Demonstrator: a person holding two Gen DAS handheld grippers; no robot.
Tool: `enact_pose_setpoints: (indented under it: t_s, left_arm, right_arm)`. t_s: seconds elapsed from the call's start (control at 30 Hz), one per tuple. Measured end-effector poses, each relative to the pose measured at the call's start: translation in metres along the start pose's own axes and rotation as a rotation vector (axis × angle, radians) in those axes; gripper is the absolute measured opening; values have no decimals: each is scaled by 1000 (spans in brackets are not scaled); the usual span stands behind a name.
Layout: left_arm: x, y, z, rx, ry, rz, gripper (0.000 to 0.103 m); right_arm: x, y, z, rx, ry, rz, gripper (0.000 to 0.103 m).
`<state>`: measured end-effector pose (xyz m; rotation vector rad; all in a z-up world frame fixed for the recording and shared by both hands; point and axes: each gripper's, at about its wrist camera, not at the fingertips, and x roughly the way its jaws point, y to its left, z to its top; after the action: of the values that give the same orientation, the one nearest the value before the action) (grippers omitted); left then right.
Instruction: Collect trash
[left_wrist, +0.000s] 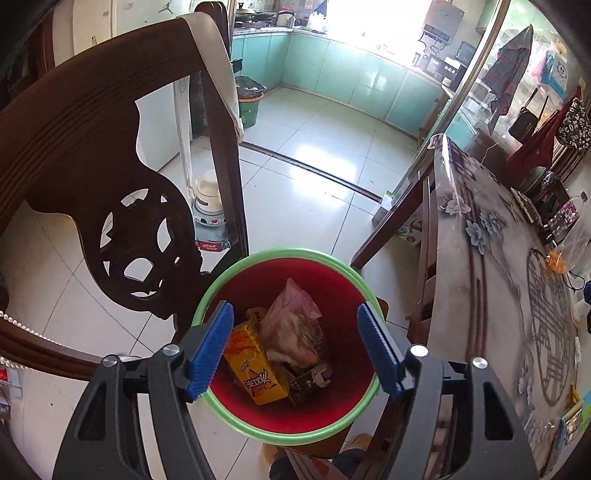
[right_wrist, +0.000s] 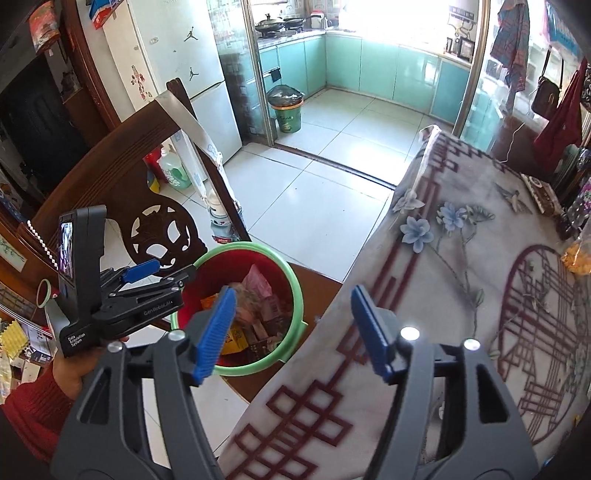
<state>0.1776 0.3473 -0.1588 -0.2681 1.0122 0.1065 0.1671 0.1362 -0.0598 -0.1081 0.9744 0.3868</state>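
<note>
The right gripper (right_wrist: 291, 328) is hovering with its blue pads wide apart and nothing between them, over the near edge of the patterned table (right_wrist: 461, 280). To the left, the red bin with a green rim (right_wrist: 295, 284) is sitting on the floor, holding wrappers and a yellow carton (right_wrist: 236, 338). The left gripper (right_wrist: 162, 271) is reaching toward the bin's left rim, held by a hand (right_wrist: 68, 373) in a red sleeve.

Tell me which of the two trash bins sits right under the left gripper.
The red bin with the green rim, beside the chair. The other, a green bin, stands far off by the kitchen cabinets.
</note>
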Motion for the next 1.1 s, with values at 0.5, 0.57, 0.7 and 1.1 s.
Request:
enact_pose_setpoints:
  t_s: [0.5, 0.57, 0.7, 1.1]
  left_arm:
    - [-26, -52, -5, 83, -47, -55, 77]
    - [-35, -67, -6, 89, -61, -65, 82]
    - [-59, -97, -10, 95, -135, -77, 95]
    - [-127, -225, -29, 78, -317, -111, 95]
  right_arm:
    - [-24, -39, -22, 94, -11, -60, 98]
    - [-29, -52, -28, 126, -10, -63, 98]
    - [-45, -81, -39, 163, -25, -63, 98]
    - [-125, -190, -72, 194, -185, -87, 98]
